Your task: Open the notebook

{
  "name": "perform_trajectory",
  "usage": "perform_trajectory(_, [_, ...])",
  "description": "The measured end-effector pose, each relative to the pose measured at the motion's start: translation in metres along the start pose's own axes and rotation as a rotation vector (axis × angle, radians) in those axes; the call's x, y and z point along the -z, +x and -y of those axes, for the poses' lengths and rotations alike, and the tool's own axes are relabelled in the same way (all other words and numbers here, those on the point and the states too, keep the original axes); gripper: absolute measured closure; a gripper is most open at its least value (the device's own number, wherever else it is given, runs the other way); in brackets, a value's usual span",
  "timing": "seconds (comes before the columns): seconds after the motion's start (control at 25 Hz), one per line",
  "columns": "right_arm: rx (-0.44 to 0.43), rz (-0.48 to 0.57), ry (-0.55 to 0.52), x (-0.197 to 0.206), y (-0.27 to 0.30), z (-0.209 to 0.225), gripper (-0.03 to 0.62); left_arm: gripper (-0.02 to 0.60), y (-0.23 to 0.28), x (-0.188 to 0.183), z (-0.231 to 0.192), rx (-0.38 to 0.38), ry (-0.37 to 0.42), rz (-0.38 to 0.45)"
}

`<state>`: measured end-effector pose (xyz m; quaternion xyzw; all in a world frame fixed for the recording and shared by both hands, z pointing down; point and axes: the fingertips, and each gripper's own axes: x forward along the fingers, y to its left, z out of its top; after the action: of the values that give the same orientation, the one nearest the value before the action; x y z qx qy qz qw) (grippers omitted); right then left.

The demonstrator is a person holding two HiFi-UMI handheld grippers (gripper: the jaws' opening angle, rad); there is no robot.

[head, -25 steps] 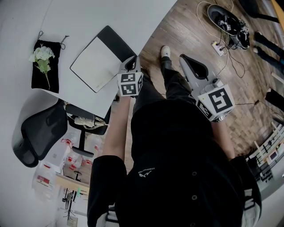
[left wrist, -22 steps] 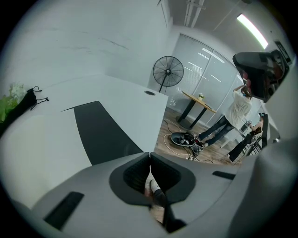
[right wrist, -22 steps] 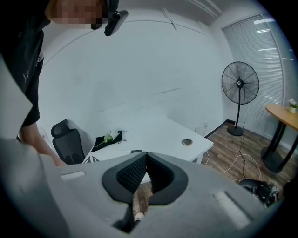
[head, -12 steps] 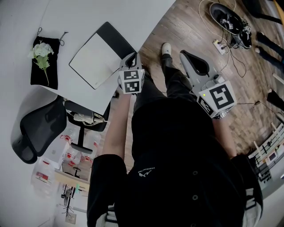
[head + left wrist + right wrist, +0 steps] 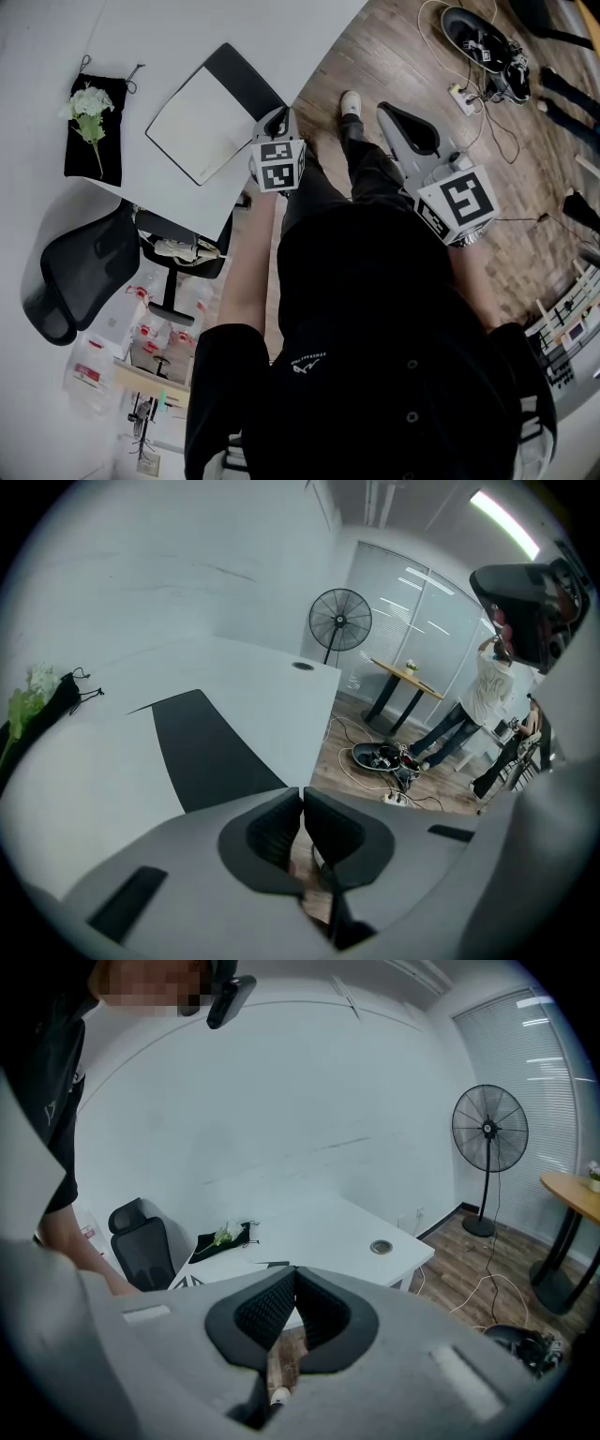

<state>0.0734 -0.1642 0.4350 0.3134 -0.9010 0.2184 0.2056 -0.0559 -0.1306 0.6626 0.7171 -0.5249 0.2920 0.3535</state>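
Floor: wood planks; cables trail at far right.
Table: white, on the left.
Chair: black, at the table's near side.
Notebook: flat on the table by its right edge; white face, black strip.
Pouch: black, white flowers on it, left of the notebook.
Left tongs: together, empty, just right of the notebook.
Right tongs: together, empty, over the floor.

The left gripper is covering one end of the notebook's black cover, near the desk's right edge. In the left gripper view, the picture's left edge is cutting off the flower, and the gripper's body is hiding the notebook's near part.
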Motion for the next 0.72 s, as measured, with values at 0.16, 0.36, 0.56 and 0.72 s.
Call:
perform_trajectory(0.16, [0.000,0.007,-0.007,-0.001,-0.002,-0.005,0.594,0.539,0.000,-0.001,0.007,0.050,-0.019,-0.003])
perform_trajectory(0.36, [0.006,0.011,-0.011,0.001,-0.004,-0.011,0.594,0.443,-0.001,0.000,0.016,0.081,0.002,0.000])
perform_trajectory(0.56, [0.020,0.010,-0.008,0.005,-0.007,-0.013,0.594,0.431,-0.007,-0.005,0.019,0.096,-0.001,0.015])
perform_trajectory(0.72, [0.025,0.004,-0.008,0.010,-0.008,-0.017,0.594,0.447,-0.021,-0.012,0.022,0.102,0.000,0.070])
